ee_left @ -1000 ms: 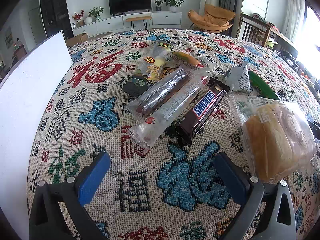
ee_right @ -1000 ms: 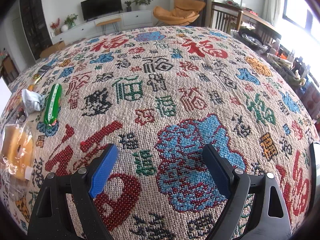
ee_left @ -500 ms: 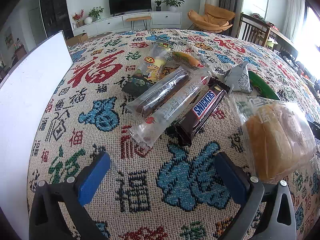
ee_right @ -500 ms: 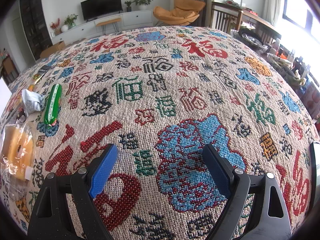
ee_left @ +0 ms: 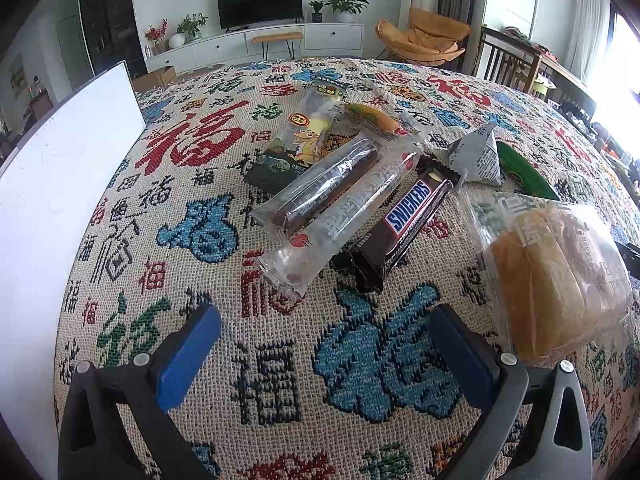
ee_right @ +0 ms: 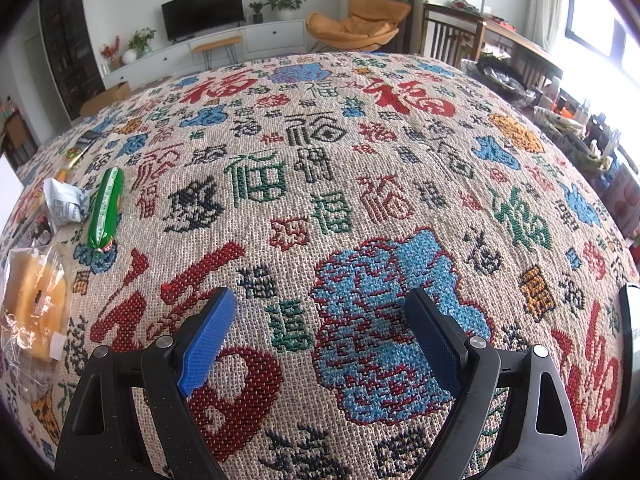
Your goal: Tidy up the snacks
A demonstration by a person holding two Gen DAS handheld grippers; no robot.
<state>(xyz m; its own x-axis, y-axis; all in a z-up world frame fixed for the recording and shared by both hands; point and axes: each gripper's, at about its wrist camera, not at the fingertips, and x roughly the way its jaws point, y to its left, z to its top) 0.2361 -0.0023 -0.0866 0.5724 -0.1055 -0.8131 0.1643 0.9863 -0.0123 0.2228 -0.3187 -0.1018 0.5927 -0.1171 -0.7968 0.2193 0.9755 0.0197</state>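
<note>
Snacks lie in a cluster on the patterned tablecloth [ee_left: 192,184]. A Snickers bar [ee_left: 404,227] lies beside two clear-wrapped bars [ee_left: 340,220], with a cartoon-printed packet [ee_left: 304,140] and an orange-yellow snack [ee_left: 374,117] behind them. A grey triangular pack [ee_left: 476,158] and a green stick [ee_left: 524,174] sit further right. Bagged bread [ee_left: 548,280] lies at the right. My left gripper [ee_left: 324,330] stands open just short of the Snickers bar, empty. My right gripper [ee_right: 320,320] is open over bare cloth; the bread [ee_right: 36,300], green stick [ee_right: 105,208] and grey pack [ee_right: 64,202] are far to its left.
A white board [ee_left: 52,200] stands along the table's left edge. Beyond the table are a TV console, an orange chair and wooden dining chairs. A dark edge [ee_right: 632,344] shows at the right rim of the right wrist view.
</note>
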